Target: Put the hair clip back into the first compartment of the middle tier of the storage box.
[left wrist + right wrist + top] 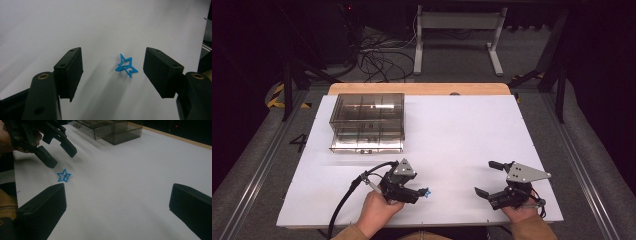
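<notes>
At lower centre of the high view, the left gripper [419, 192] is hovering over a blue star [126, 65], jaws apart, touching nothing. The right gripper [487, 177] is waiting at lower right, jaws wide apart.

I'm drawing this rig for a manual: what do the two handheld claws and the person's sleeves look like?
Both the left claw and right claw are black, with blocky rectangular jaws and a grey three-cornered plate on top. A black cable trails from the left one. The sleeves are tan.
</notes>
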`<state>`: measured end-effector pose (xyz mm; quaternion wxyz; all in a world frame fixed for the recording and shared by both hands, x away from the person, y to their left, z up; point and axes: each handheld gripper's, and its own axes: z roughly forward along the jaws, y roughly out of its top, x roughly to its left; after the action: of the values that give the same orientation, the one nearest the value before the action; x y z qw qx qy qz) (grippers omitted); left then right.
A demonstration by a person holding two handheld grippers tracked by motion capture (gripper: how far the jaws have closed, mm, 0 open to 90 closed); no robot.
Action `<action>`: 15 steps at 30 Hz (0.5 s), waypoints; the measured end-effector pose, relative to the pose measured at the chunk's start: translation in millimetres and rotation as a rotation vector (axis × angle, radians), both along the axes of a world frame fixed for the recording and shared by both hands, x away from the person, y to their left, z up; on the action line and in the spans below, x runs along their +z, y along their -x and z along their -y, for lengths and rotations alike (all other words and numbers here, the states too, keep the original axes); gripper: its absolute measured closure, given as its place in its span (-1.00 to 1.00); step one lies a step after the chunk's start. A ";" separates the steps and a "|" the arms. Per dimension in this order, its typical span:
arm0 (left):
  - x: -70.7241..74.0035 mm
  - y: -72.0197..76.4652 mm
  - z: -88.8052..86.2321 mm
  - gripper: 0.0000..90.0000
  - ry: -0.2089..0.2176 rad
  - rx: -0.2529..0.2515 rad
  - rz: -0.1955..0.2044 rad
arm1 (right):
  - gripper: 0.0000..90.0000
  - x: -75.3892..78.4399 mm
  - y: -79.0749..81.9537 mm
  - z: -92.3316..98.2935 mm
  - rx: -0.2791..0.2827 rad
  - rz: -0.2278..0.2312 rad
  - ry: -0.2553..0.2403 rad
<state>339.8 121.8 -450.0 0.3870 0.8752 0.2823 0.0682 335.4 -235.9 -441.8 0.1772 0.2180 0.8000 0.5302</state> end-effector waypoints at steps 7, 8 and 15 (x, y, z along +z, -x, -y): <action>-2.8 -2.4 3.1 0.02 0.009 -0.022 -0.024 | -0.96 0.0 0.0 -0.2 0.000 -0.001 0.000; -3.3 -3.1 3.3 0.06 0.008 -0.027 -0.026 | -0.96 0.0 0.0 -0.1 0.000 -0.001 0.000; -5.9 -4.5 7.7 0.27 0.017 -0.039 -0.046 | -0.96 0.0 0.0 0.0 0.000 -0.001 0.001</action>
<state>344.3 114.0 -456.0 0.3890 0.8786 0.2743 0.0383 335.4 -235.9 -441.8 0.1770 0.2179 0.8004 0.5296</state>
